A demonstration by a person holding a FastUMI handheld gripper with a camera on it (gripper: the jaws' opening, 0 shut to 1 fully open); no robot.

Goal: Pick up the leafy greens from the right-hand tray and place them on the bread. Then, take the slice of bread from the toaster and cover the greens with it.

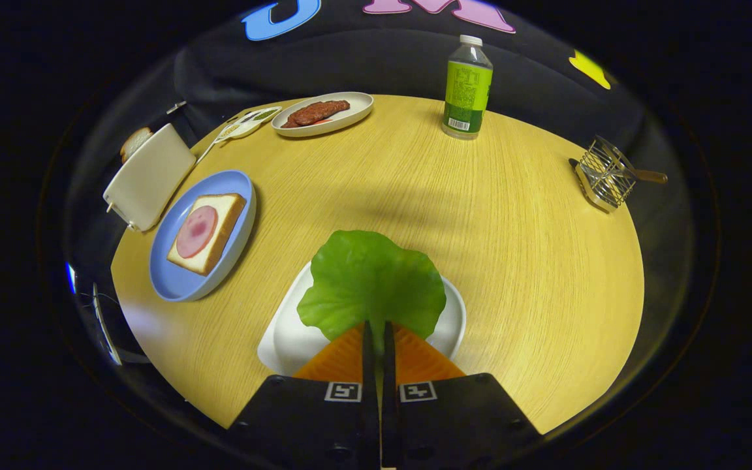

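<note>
My gripper [376, 328] is shut on the near edge of a green lettuce leaf [373, 281], which spreads out just ahead of the fingers over a white tray [284, 343]. The leaf seems raised a little off the tray. To the left, a blue plate [180, 284] carries a slice of bread [209, 232] topped with a round pink slice of ham [196, 230]. Beyond that plate stands a white toaster [149, 176] with a slice of bread [133, 141] poking out of its far end.
The round wooden table [513, 248] also holds a white plate with a brown piece of meat [322, 112] at the back, a green-labelled bottle [467, 88] behind the middle, and a wire rack [606, 173] at the far right edge. A small tray [249, 123] lies beside the meat plate.
</note>
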